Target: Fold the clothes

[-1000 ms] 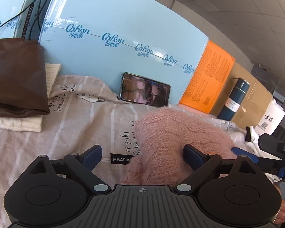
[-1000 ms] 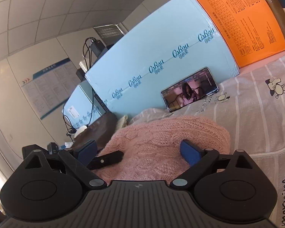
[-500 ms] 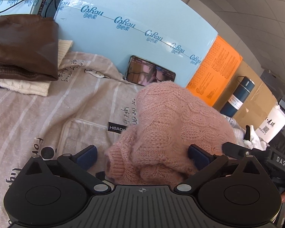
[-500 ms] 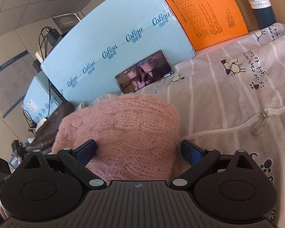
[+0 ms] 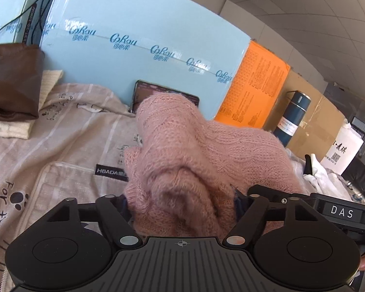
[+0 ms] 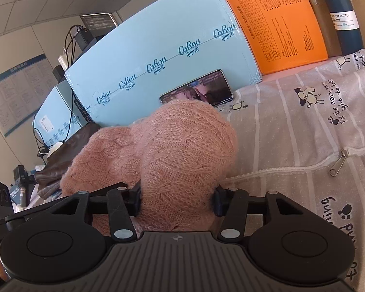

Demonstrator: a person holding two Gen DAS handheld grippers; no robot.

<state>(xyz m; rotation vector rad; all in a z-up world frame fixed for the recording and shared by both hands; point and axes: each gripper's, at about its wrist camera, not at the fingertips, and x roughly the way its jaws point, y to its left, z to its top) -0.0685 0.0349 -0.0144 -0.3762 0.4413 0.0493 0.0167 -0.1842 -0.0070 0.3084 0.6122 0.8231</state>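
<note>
Pinching pink sweater (image 5: 182,160) in both tongs, left (image 5: 181,202), right (image 6: 177,198), above striped bedding (image 6: 292,131)

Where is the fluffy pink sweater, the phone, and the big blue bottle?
pink sweater (image 6: 182,150): right wrist view, its bunched knit middle.
phone (image 6: 214,87): right wrist view, its lit screen.
blue bottle (image 5: 293,119): left wrist view, its body above the label.

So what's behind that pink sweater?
A phone leans on the blue box behind the pink sweater. The sweater hides the phone's lower edge; both grippers clamp it.
</note>
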